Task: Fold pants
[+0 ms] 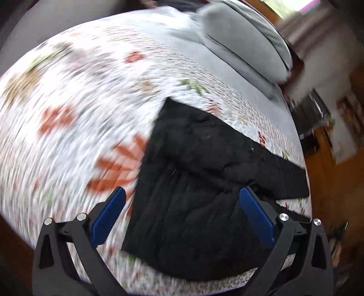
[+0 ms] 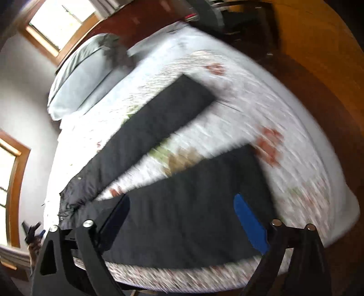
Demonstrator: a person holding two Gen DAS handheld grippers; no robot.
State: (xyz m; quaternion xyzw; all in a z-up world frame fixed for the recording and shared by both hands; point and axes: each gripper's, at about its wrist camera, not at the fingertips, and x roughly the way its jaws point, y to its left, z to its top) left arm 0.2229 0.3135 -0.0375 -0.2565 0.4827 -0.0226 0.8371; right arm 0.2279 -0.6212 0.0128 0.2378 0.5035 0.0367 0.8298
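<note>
Pants lie spread near the bed's front edge, quilt beyond bare; left gripper and right gripper hover, jaws wide apart, holding nothing.

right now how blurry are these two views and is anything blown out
Left wrist view: floral bedspread smeared in swirling streaks, black pants fairly sharp. Right wrist view: everything streaked, pants soft-edged, window blown out white. Both fisheye views bend the bed into a dome.
</note>
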